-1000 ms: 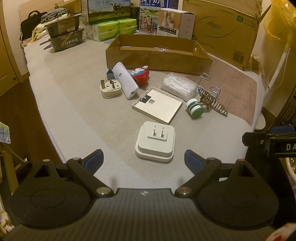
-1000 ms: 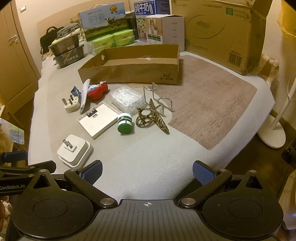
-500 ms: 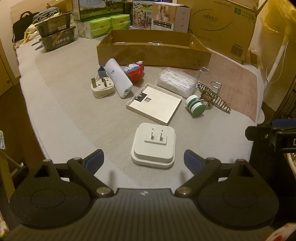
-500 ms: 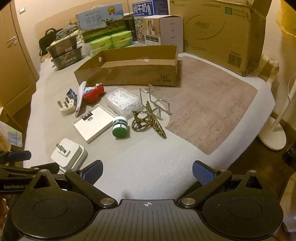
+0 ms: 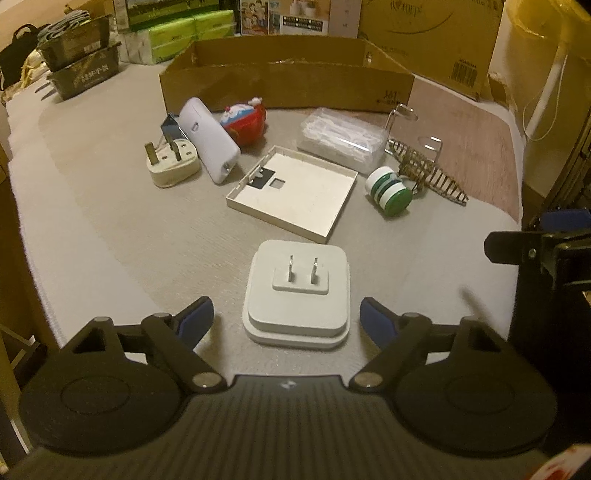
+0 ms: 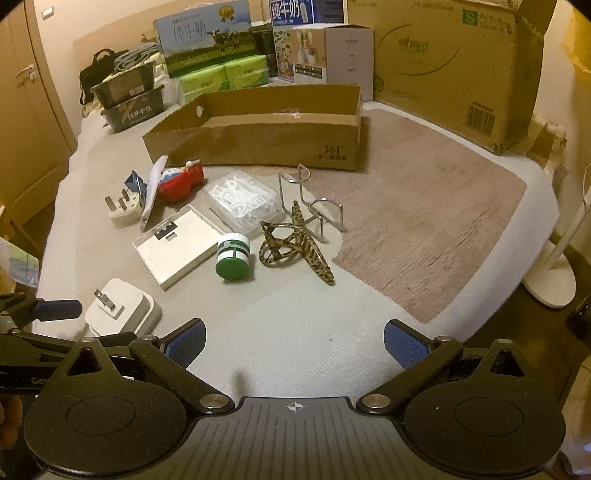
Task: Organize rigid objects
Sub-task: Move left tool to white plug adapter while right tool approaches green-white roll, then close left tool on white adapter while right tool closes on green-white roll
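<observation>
The left gripper (image 5: 286, 321) has its jaws closing in around the white two-prong adapter (image 5: 297, 293) at bottom centre, pads not touching yet, probably to drop it in the cardboard tray (image 5: 284, 83) up top, while the right gripper (image 6: 293, 343) hangs open over bare mat.

both wrist views look steeply down, sharing the white adapter (image 5: 297, 291).

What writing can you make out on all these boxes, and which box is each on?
"361°": front of the open cardboard tray.
"纯牛奶": blue milk carton.
"纯牛奶": landscape milk box.
"S": green square on the big cardboard box.
Dark stacked trays: print too blurred to read.
</observation>
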